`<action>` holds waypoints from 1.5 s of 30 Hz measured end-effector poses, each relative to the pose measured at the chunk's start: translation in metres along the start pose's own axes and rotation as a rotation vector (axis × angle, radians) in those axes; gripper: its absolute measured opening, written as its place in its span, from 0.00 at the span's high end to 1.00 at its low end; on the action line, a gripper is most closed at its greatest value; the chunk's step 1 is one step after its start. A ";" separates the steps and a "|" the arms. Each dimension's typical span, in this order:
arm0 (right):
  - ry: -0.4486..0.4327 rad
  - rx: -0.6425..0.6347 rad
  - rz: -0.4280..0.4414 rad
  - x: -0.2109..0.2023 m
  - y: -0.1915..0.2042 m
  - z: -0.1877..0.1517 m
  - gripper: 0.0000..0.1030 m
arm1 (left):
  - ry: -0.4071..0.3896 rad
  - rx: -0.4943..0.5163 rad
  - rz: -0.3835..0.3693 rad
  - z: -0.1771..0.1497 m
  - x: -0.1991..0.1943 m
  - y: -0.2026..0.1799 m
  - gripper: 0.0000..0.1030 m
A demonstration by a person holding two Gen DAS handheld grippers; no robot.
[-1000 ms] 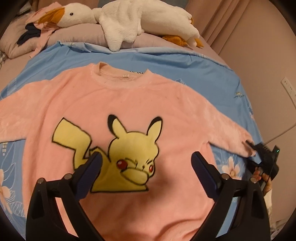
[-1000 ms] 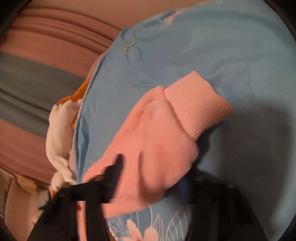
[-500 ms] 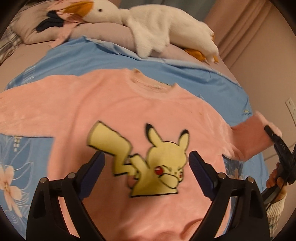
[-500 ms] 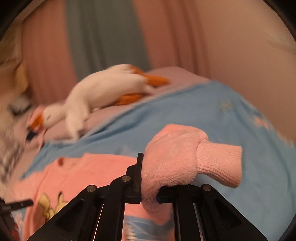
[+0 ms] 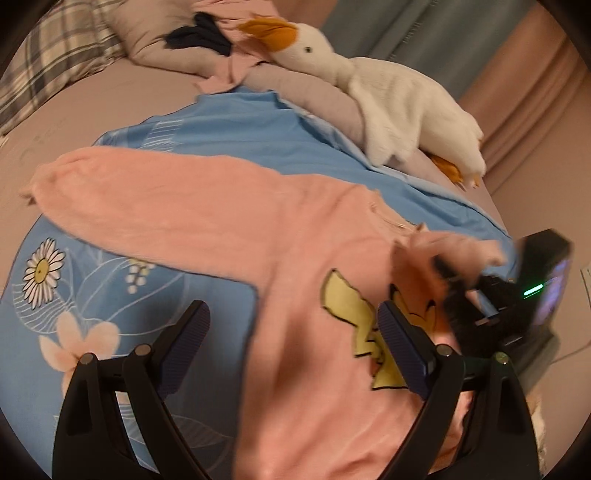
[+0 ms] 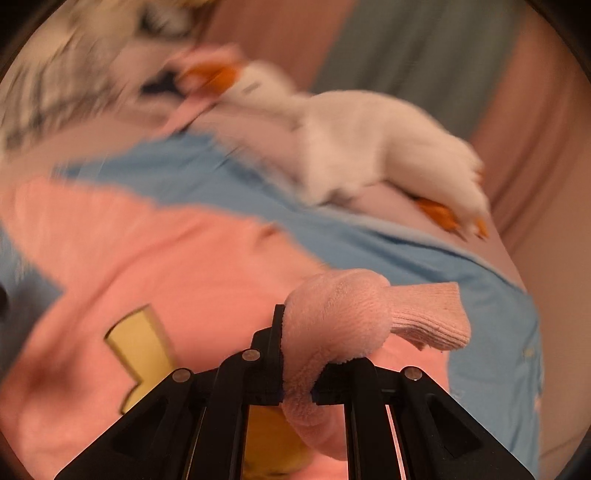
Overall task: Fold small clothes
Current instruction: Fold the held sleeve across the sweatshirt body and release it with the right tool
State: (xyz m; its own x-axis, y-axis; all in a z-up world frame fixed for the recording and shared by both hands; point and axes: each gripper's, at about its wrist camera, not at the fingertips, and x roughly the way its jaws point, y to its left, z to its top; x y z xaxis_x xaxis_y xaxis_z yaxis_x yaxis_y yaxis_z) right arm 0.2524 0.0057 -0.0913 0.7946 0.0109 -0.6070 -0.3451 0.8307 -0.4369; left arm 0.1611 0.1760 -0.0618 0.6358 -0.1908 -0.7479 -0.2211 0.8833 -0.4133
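A pink fleece sweatshirt (image 5: 295, 251) with a yellow cartoon print (image 5: 354, 314) lies face up on a blue floral sheet (image 5: 110, 295). Its left sleeve (image 5: 122, 192) stretches out flat to the far left. My right gripper (image 6: 299, 373) is shut on the right sleeve (image 6: 340, 317) near its ribbed cuff (image 6: 432, 317) and holds it lifted over the sweatshirt's chest; it also shows in the left wrist view (image 5: 454, 280). My left gripper (image 5: 291, 332) is open and empty, hovering above the sweatshirt's lower left side.
A white plush goose (image 5: 388, 96) lies along the far edge of the bed, with a pillow (image 5: 159, 33) and a plaid blanket (image 5: 48, 62) beyond. Pink curtains (image 5: 517, 92) hang at the back right.
My right gripper has carried the right sleeve from the sheet up and leftward over the chest print. My left gripper has shifted left, still open.
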 end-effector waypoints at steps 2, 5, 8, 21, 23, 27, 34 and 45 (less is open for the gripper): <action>0.022 -0.124 -0.060 0.015 0.036 -0.004 0.89 | 0.007 -0.010 0.005 0.000 0.001 0.006 0.10; 0.075 -0.214 -0.063 0.031 0.063 -0.011 0.88 | 0.007 -0.012 0.004 0.000 0.000 0.011 0.10; 0.056 -0.210 0.070 0.023 0.071 -0.012 0.72 | 0.001 -0.019 -0.003 0.003 -0.001 0.012 0.10; -0.019 0.328 0.311 -0.016 -0.087 -0.056 0.61 | 0.016 0.093 -0.190 0.011 0.032 -0.064 0.16; 0.045 0.419 0.269 0.003 -0.110 -0.063 0.74 | 0.039 0.114 -0.220 0.011 0.045 -0.078 0.31; 0.129 0.504 0.202 0.028 -0.133 -0.087 0.76 | 0.103 0.166 -0.210 0.004 0.081 -0.101 0.35; 0.198 0.556 0.182 0.042 -0.145 -0.123 0.83 | 0.223 0.155 -0.148 -0.009 0.141 -0.090 0.65; 0.135 0.573 0.183 -0.005 -0.138 -0.126 0.48 | 0.104 0.083 -0.158 -0.011 0.065 -0.046 0.17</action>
State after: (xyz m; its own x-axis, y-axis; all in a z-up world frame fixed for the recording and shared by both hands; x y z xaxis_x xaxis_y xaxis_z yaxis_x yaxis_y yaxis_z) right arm 0.2330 -0.1794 -0.1112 0.6645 0.1420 -0.7337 -0.1167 0.9894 0.0858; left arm 0.2047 0.1185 -0.0969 0.5767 -0.3693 -0.7287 -0.0605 0.8702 -0.4889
